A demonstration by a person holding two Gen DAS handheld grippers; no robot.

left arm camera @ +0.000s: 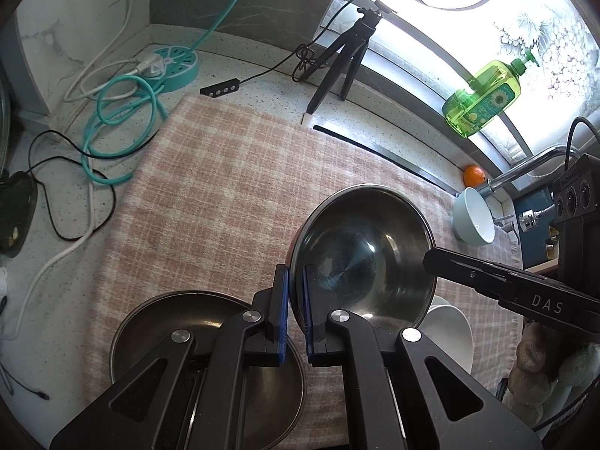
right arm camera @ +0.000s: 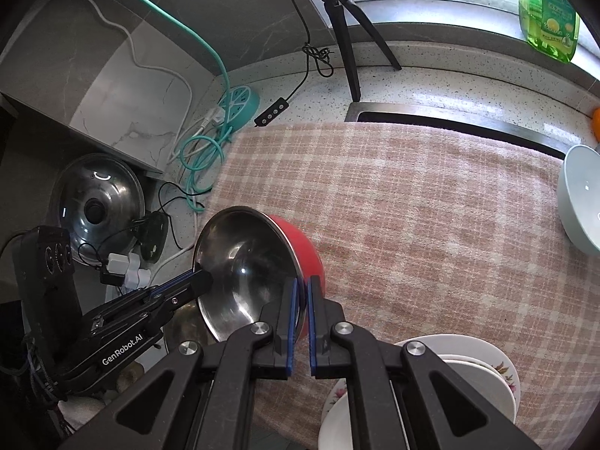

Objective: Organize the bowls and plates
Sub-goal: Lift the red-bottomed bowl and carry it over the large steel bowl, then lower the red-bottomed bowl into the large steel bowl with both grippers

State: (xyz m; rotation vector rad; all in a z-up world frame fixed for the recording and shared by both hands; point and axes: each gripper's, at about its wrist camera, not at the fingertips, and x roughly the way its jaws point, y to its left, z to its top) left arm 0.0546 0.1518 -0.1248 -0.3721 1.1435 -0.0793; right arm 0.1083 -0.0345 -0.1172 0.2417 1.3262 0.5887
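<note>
A steel bowl (left arm camera: 363,255) with a red outside (right arm camera: 305,247) hangs tilted above the checked cloth (left arm camera: 225,195). My left gripper (left arm camera: 295,273) is shut on its left rim. My right gripper (right arm camera: 303,285) is shut on the opposite rim and shows at the right of the left wrist view (left arm camera: 429,258). The left gripper (right arm camera: 206,279) reaches the bowl from the left in the right wrist view. A second steel bowl (left arm camera: 157,322) sits on the cloth below my left gripper. White plates (right arm camera: 476,363) are stacked at the cloth's near right. A pale blue bowl (right arm camera: 581,202) lies tilted at the far right.
A black tripod (left arm camera: 345,56), a teal power strip (left arm camera: 172,63) and loose cables (left arm camera: 112,112) lie at the back left. A green soap bottle (left arm camera: 483,97), an orange (left arm camera: 474,175) and a tap (left arm camera: 525,168) stand by the window. A glass pot lid (right arm camera: 97,202) is off the cloth's left.
</note>
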